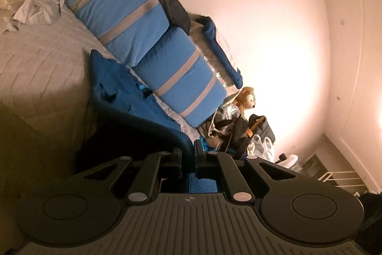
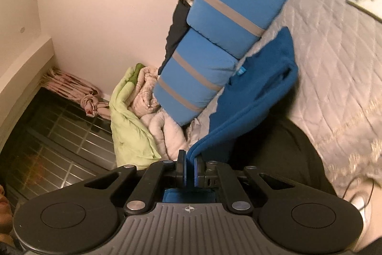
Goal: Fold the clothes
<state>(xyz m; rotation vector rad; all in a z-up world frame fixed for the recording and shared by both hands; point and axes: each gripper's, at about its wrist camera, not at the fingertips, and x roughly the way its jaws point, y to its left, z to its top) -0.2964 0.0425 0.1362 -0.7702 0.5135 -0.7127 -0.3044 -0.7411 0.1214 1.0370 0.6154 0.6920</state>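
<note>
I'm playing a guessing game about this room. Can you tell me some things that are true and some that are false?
1. Both sets of fingers pinch the blue garment. True: the left gripper and the right gripper each clamp an edge.
2. The pillows are red. False: they are blue with grey stripes.
3. A teddy bear sits near the wall. True.
4. The blue garment lies neatly folded. False: it hangs from the fingers above the quilt.
5. A light green blanket is heaped beside the pillows. True.
</note>
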